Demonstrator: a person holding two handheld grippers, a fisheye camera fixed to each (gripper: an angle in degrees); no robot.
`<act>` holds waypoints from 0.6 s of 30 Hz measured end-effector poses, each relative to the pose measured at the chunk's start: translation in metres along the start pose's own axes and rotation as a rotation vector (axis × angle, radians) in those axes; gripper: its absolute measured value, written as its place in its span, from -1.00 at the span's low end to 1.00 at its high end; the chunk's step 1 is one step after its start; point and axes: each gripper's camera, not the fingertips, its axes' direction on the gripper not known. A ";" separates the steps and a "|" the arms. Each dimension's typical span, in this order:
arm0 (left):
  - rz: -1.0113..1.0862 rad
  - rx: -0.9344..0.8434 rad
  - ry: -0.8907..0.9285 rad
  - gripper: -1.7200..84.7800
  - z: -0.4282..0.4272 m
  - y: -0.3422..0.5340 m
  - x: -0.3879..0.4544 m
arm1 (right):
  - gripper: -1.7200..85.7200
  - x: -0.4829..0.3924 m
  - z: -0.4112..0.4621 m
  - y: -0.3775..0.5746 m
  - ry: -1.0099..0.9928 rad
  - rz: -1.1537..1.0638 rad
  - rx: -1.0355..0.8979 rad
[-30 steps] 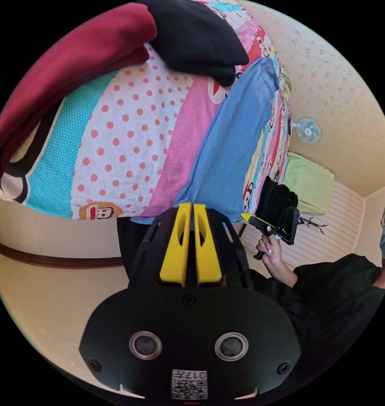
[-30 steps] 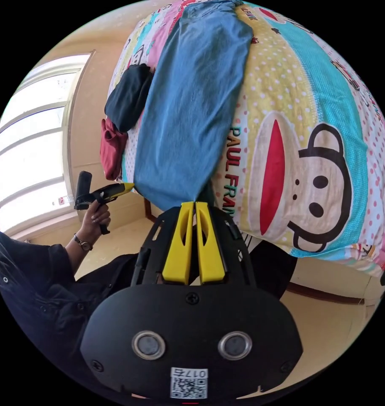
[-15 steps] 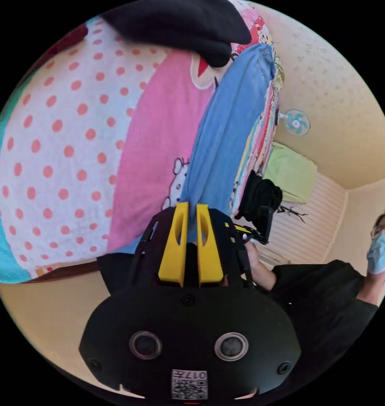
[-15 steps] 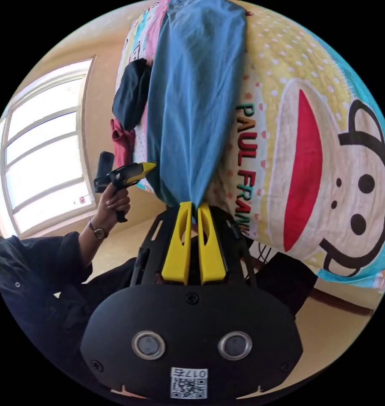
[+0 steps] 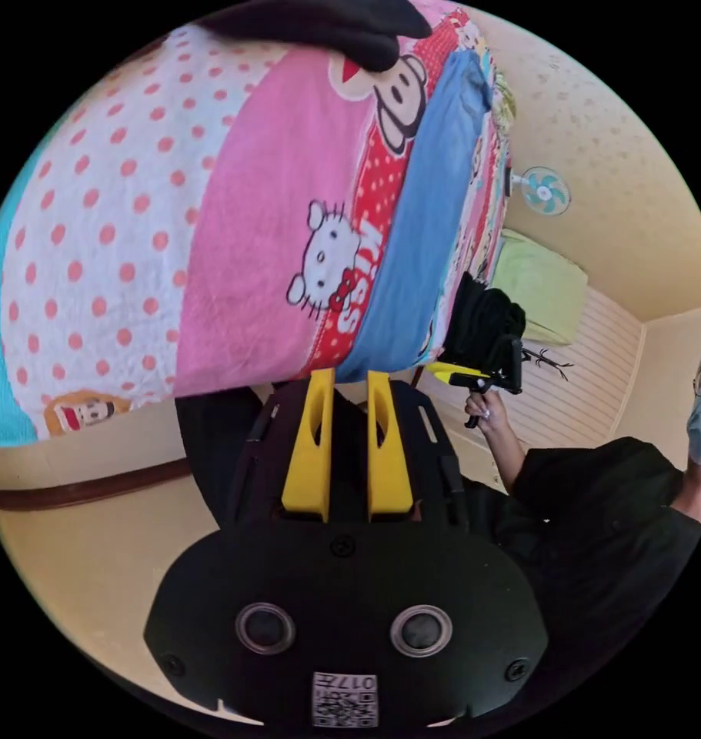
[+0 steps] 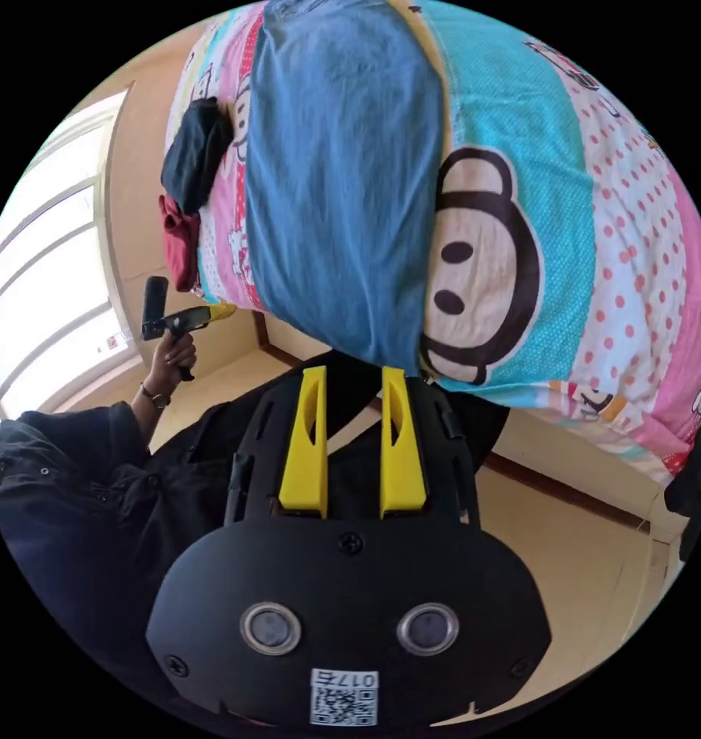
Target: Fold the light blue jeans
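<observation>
While the light blue jeans (image 6: 342, 177) are laid along the bed (image 6: 596, 231) toward 12 o'clock, both the left gripper (image 5: 348, 377) and right gripper (image 6: 352, 373) are held parted, empty.

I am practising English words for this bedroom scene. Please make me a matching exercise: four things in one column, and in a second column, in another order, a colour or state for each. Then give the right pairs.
Things:
1. jeans
2. right gripper
3. dark red garment
4. folded garment beside the dark red one

Colour or state:
A. black
B. light blue, lying flat on the bedcover
C. bunched at the bed's edge
D. jaws apart, holding nothing

Pairs: 1-B, 2-D, 3-C, 4-A
</observation>
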 end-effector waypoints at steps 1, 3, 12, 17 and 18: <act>0.033 0.032 0.001 -0.75 -0.006 -0.018 0.005 | -0.72 0.004 -0.007 -0.002 -0.017 0.004 0.033; 0.094 0.070 0.013 -0.70 -0.010 -0.050 0.015 | -0.71 0.021 -0.037 -0.013 -0.087 0.000 0.181; 0.201 0.224 0.214 -0.63 0.007 -0.168 0.012 | -0.69 0.082 -0.073 -0.076 -0.379 -0.078 0.452; 0.247 0.133 0.228 -0.68 0.046 -0.146 0.002 | -0.69 0.077 -0.063 -0.050 -0.409 -0.158 0.407; 0.253 0.120 0.220 -0.68 0.053 -0.141 0.003 | -0.68 0.075 -0.056 -0.038 -0.437 -0.175 0.376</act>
